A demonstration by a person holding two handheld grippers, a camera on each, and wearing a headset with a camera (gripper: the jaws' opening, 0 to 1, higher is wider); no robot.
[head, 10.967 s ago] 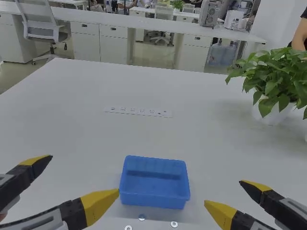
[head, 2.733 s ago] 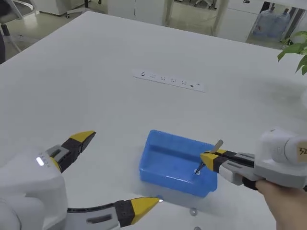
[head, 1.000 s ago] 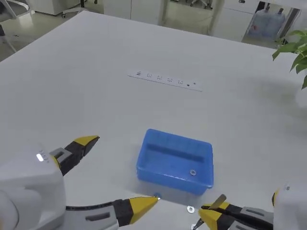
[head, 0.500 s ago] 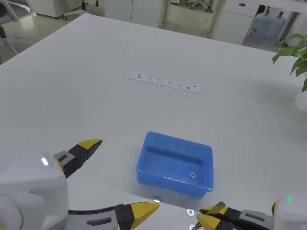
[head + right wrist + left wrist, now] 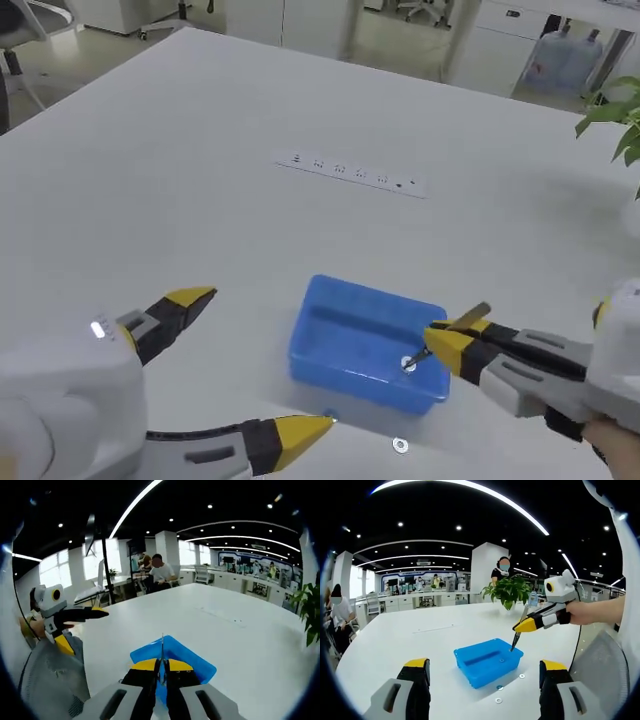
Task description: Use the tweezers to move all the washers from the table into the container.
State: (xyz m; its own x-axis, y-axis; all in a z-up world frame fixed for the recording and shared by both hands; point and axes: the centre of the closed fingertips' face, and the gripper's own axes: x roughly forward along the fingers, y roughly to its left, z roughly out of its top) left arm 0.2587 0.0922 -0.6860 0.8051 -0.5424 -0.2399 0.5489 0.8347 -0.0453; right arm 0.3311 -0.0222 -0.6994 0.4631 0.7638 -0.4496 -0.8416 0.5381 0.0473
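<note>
One washer (image 5: 400,445) lies toward the tabletop's near edge, beside the blue container (image 5: 340,330). My right hand-held gripper (image 5: 440,338), clamped on tweezers (image 5: 419,357), dips them inside, probably to drop a washer; my left hand-held gripper (image 5: 260,360) gapes empty.
</note>
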